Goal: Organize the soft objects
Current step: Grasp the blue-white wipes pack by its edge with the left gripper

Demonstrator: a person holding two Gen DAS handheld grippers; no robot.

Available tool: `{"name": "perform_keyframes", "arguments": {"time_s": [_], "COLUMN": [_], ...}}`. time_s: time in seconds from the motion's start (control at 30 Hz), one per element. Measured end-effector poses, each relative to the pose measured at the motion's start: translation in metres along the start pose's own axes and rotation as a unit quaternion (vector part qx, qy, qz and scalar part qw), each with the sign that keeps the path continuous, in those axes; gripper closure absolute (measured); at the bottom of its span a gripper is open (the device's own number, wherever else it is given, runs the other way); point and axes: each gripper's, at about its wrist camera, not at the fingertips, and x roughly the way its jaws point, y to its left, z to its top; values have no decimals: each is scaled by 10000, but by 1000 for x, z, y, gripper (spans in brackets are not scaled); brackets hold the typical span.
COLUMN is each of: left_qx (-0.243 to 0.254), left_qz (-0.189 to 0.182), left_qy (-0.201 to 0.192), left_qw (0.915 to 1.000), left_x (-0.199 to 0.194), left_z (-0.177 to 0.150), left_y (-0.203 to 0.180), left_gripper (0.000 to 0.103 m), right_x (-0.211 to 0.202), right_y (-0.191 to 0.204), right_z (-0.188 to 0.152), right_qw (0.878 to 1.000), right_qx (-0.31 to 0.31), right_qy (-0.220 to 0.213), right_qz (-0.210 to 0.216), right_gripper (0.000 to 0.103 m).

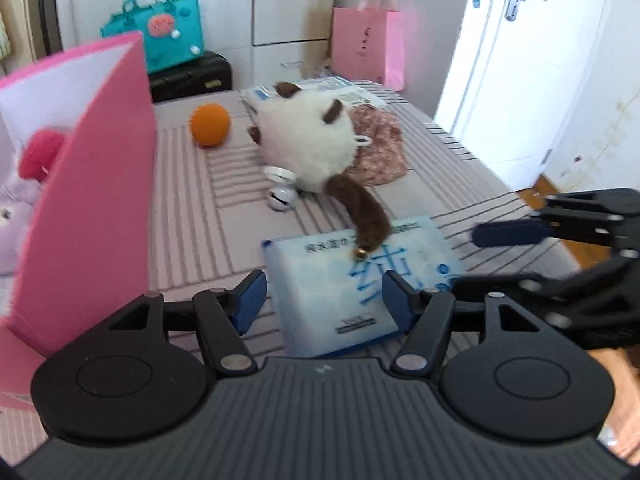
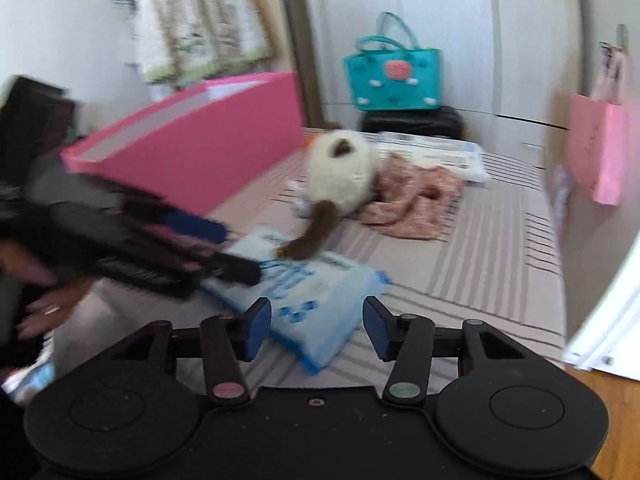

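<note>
Both grippers hang low over the striped bed point(image 1: 460, 152), and both are aimed at the same thing; the blue tissue pack point(image 1: 352, 288) lies flat at the near edge of the mattress, right under them. The left gripper point(image 1: 324, 300) has its fingers spread wide with nothing between them, the pack showing in the gap; I take that as lining up for a grab, since the pack is broad and needs a wide mouth. The right gripper point(image 2: 316, 328) is spread wide and empty too, hovering just short of the pack's near corner; whether either pad touches the wrapper, I cannot tell.

The white plush cat point(image 1: 312, 144) lies slumped in the middle of the bed, and its brown tail point(image 1: 368, 212) drapes over the pack's far edge; lifting the pack will probably drag the tail, so a slow pull seems wise. An orange ball point(image 1: 210, 124) lies beyond it, a crumpled floral cloth point(image 1: 380, 148) is tucked against the cat's far side, and a small white bell point(image 1: 282, 198) lies beside it.

The pink box point(image 1: 100, 200) stands open on the left of the bed with a pale plush and something red already inside; that looks like where the soft things are meant to go, which would explain why it is kept so close to the left hand.
</note>
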Motion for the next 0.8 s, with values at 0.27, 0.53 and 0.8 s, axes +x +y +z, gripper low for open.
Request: {"name": "perform_keyframes", "arguments": {"time_s": [0.27,0.53,0.8], "left_qx": [-507,-716,-681], "left_qz": [-219,-106,-17], "left_qy": [-54,21,-20], "left_qw": [9985,9974,9977], "left_x": [-5,-6,-5], "left_z": [-9,-14,-15], "left_y": [2,-2,-11], "left_gripper": [63,69,65], "right_x": [15,7,9], "right_y": [-8,-17,-14], "right_z": [1,-5,-6], "right_qw": [9987,9980,9983], "right_qx": [371,545,451], "right_qy": [198,309,314], "right_qz": [282,83,172], "right_gripper": [48,46,49]}}
